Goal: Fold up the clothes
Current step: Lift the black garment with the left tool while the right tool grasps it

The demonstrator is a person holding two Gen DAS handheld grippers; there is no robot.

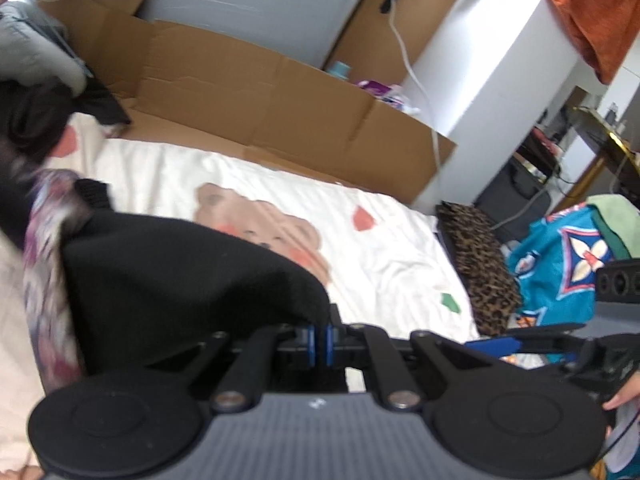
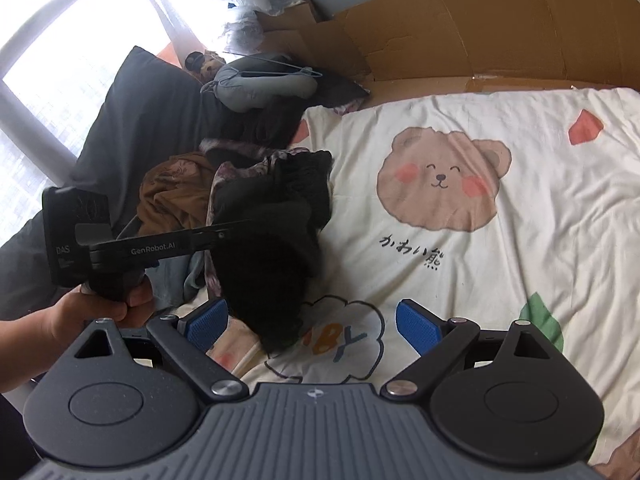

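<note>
The left claw (image 1: 319, 340) is pinched closed, gripped in a hand (image 2: 100, 312) at its handle, while the right claw (image 2: 312, 324) hangs with its blue pads (image 2: 418, 322) spread wide apart.

Bear-print sheet (image 2: 500, 128), cardboard (image 2: 500, 16) behind, grey pillow (image 2: 132, 120), leopard-print bag (image 1: 476, 264)

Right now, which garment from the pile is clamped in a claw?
The black garment: the left claw is shut on its edge. The brown one and the floral one lie untouched; the right claw is open.
</note>
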